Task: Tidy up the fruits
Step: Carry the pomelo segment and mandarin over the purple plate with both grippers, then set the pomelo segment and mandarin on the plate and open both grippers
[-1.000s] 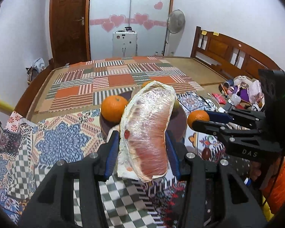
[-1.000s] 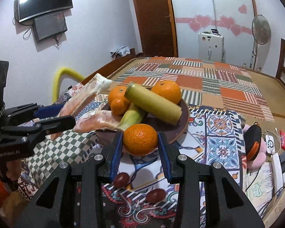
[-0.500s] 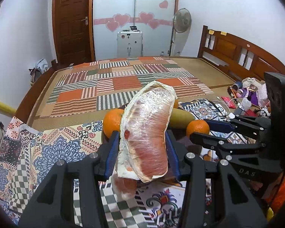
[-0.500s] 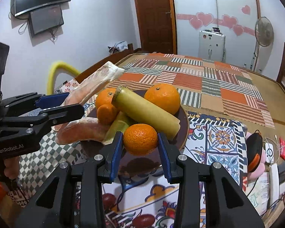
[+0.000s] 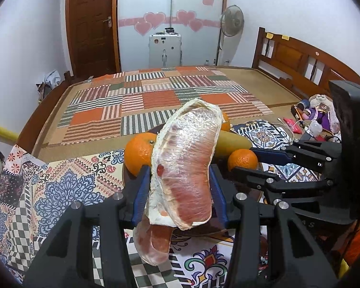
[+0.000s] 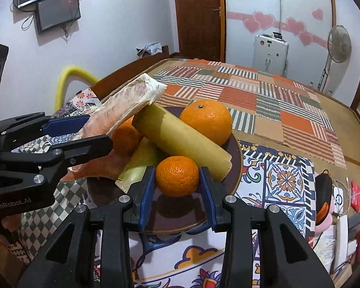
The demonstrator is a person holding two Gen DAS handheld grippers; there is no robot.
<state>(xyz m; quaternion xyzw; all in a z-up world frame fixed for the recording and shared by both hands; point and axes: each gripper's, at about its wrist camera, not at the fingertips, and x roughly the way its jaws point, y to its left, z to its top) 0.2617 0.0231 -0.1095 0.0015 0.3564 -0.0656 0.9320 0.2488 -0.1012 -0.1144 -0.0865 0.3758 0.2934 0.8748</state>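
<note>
My left gripper (image 5: 180,189) is shut on a plastic-wrapped pomelo wedge (image 5: 184,165), held over the near side of a dark brown plate (image 6: 235,168). My right gripper (image 6: 177,180) is shut on a small orange (image 6: 177,176), held just above the plate's front part. On the plate lie a second pomelo wedge (image 5: 153,242), a large orange (image 6: 206,121), another orange (image 5: 139,153) and two yellow-green stalk pieces (image 6: 180,139). The left gripper also shows in the right wrist view (image 6: 76,132), and the right gripper in the left wrist view (image 5: 249,158).
The plate stands on a patterned cloth (image 5: 67,182) at the near end of a bed with a striped patchwork mat (image 5: 144,100). Small dark red fruits lie on the cloth near the plate. Toys and clutter (image 5: 316,115) sit right. A wooden headboard (image 5: 295,57) stands far right.
Both grippers have moved forward over the plate with their fruit still held. The plate and its fruit appear closer and lower in both views.
</note>
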